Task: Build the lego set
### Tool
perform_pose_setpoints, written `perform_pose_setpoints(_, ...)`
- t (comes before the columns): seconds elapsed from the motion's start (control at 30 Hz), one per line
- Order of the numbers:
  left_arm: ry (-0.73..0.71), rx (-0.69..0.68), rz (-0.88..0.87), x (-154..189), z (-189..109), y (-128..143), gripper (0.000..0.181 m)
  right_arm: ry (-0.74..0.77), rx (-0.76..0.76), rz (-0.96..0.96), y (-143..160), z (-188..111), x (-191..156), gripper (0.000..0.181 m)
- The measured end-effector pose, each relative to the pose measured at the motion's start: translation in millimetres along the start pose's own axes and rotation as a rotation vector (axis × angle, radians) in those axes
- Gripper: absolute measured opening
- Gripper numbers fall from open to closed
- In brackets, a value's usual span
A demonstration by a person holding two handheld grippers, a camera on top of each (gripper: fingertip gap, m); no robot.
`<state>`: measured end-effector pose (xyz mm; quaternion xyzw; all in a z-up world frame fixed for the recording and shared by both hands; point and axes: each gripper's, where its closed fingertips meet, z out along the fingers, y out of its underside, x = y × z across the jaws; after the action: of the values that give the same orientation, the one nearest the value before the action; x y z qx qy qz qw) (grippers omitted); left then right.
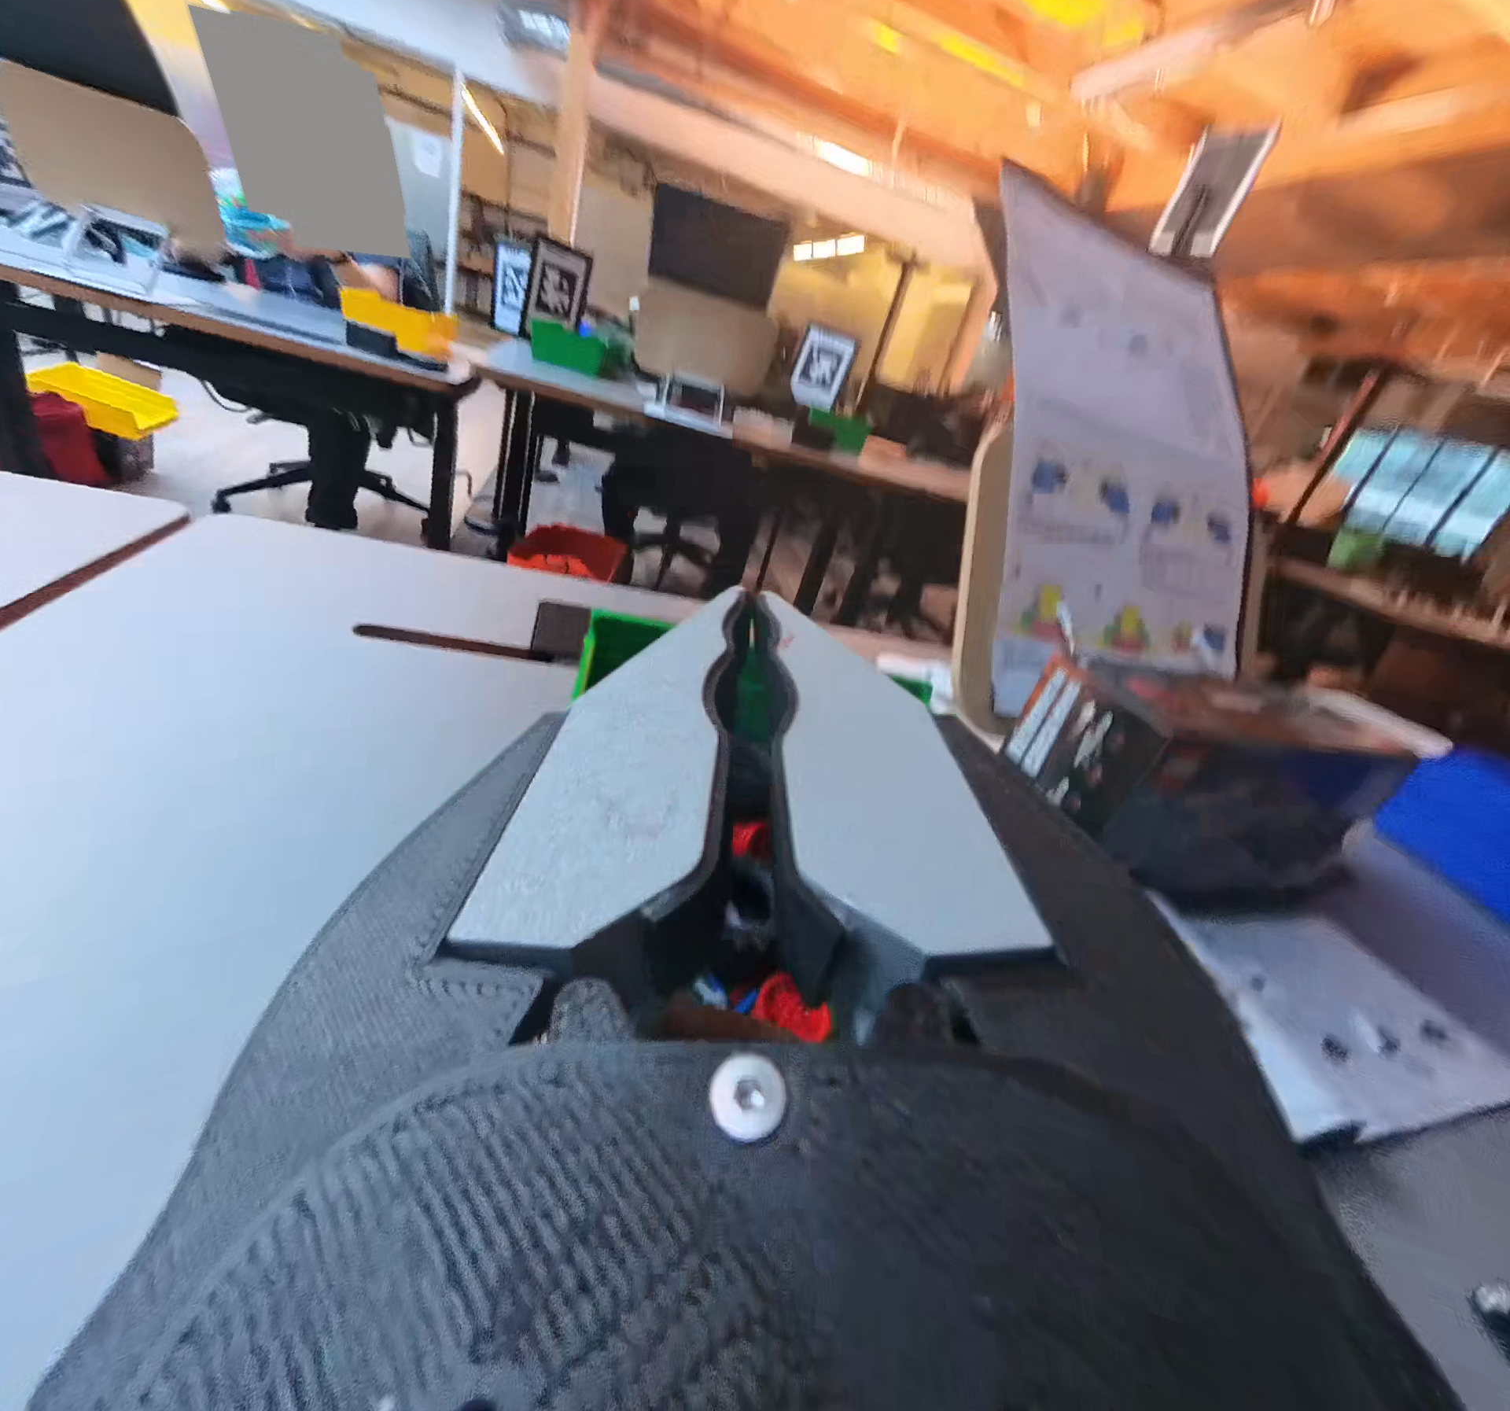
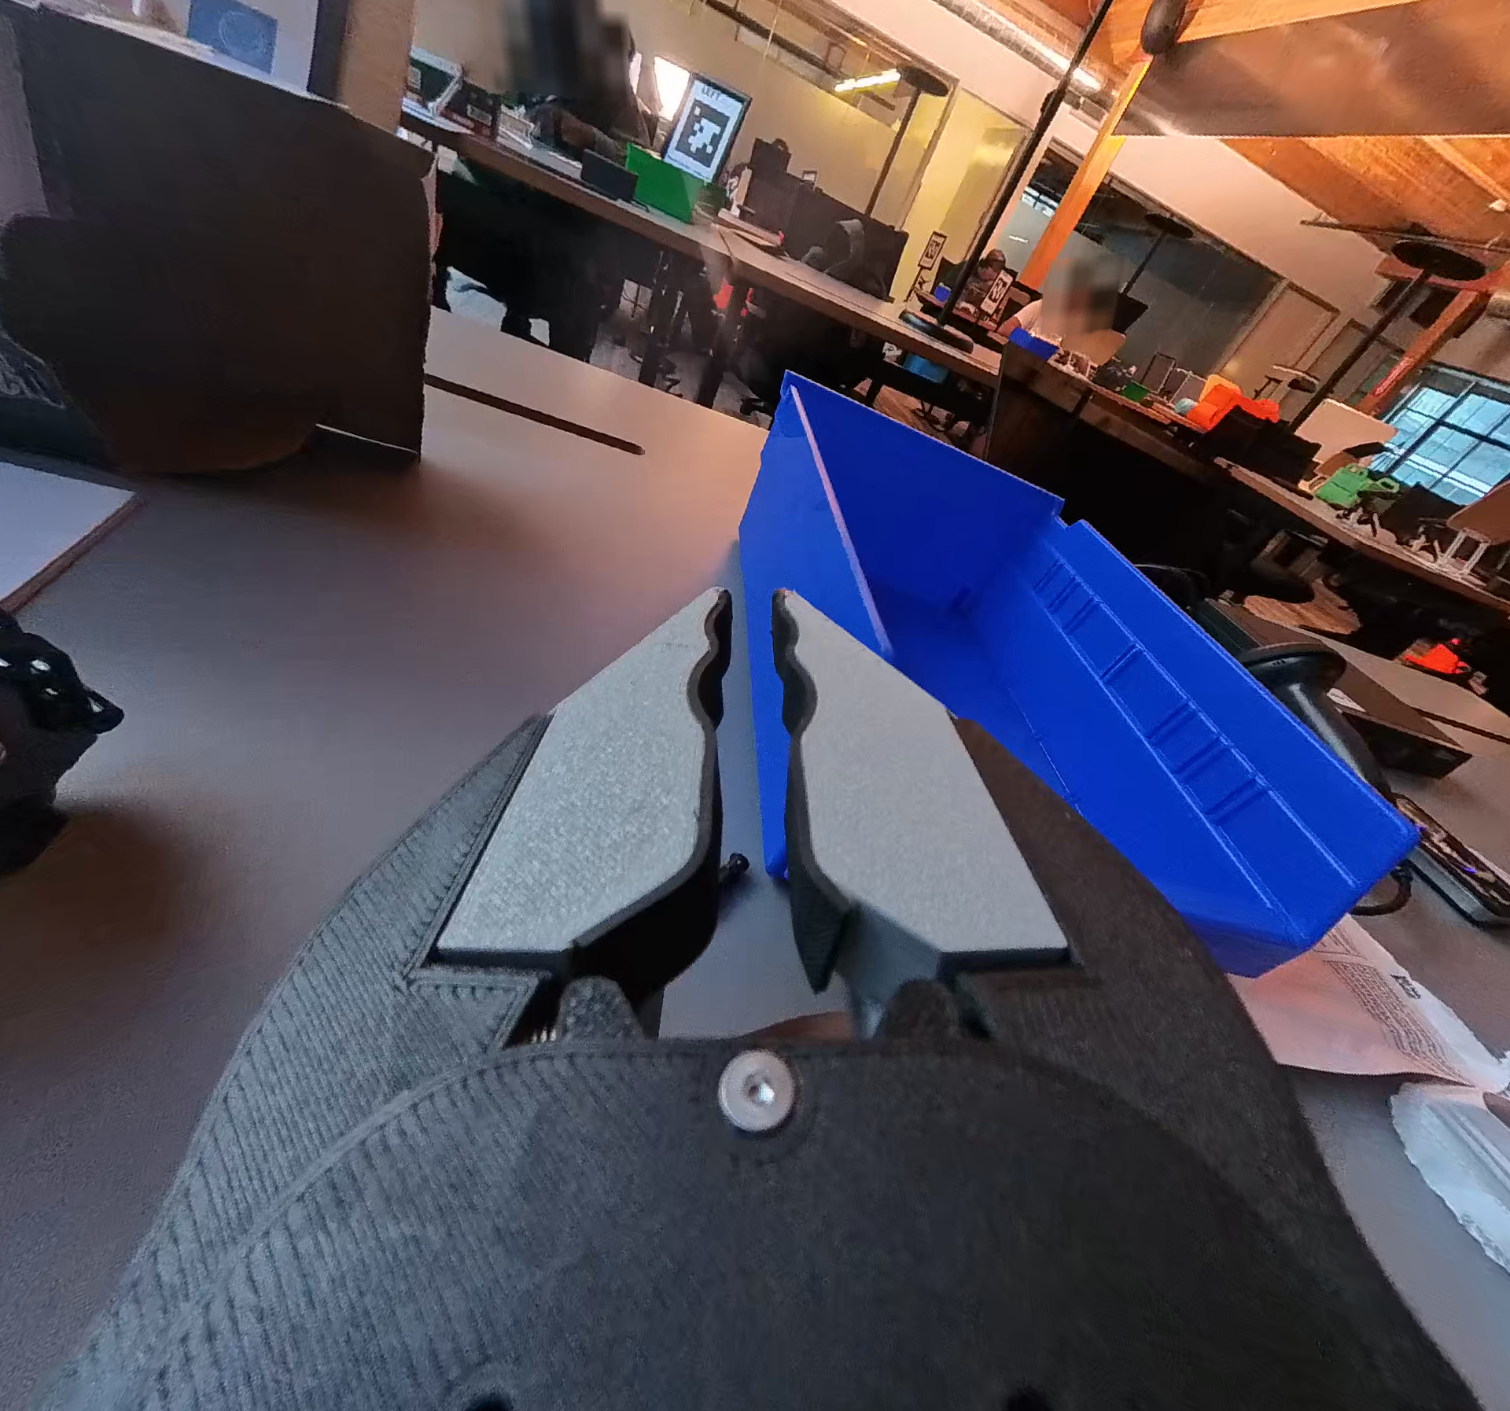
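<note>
In the left wrist view my left gripper is shut, its fingertips together with nothing seen between them. It hangs above the grey table, in front of a green bin. Small red pieces show below through the slot at the base of the fingers. In the right wrist view my right gripper is slightly open and holds nothing. It hovers over the near left corner of a blue bin. The bin wall shows behind the gap, apart from the left pad. The part of the bin that shows is bare.
An instruction sheet on a cardboard stand rises at the right, with a dark printed box, a grey plate and a blue bin below it. A paper leaflet lies right of the blue bin. The cardboard stand is far left. Spacing between my two grippers at the tips: around 75 cm.
</note>
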<state>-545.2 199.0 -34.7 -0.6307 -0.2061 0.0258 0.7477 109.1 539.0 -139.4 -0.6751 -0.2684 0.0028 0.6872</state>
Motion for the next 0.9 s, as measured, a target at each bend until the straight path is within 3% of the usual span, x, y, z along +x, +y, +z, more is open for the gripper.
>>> perform_pose_setpoints(0.1,0.013,0.051,-0.084,-6.1,-6.2,-12.2,0.0,0.007,0.003,0.01,-0.3,-0.5,2.3,0.007)
perform_pose_setpoints(0.33,0.087,-0.086,-0.038,15.6,5.1,18.4,0.0,0.0,-0.025,0.03,4.5,1.7,2.4,0.007)
perform_pose_setpoints(0.9,0.139,-0.126,-0.051,26.8,6.4,28.4,0.0,0.019,-0.03,0.071,7.2,2.4,10.3,0.011)
